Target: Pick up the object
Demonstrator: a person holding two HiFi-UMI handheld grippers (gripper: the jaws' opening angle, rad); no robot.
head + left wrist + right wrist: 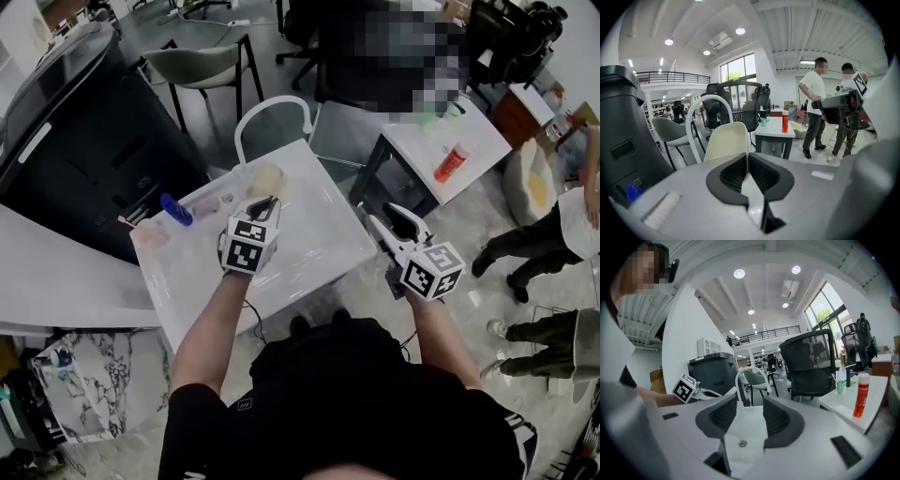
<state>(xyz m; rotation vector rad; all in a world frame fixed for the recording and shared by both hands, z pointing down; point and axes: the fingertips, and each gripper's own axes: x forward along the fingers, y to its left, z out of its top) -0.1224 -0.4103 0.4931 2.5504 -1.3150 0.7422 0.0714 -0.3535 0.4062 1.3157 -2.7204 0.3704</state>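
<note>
left gripper [748,158]: I have it pinched tight on the thin cream piece [725,140]
cream piece: in my left jaws, over the white table [309,234]; picked up, I think
right gripper [745,416]: jaws apart, nothing in them
left to do: just keep hold

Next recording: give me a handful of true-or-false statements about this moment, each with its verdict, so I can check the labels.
1. The left gripper is shut on a flat cream object. True.
2. The right gripper holds the red bottle. False: its jaws stand apart with nothing between them, and the bottle stands on the side table.
3. A blue object lies on the white table. True.
4. Both grippers are above the white table. False: only the left one is; the right gripper is past the table's edge, over the floor.
</note>
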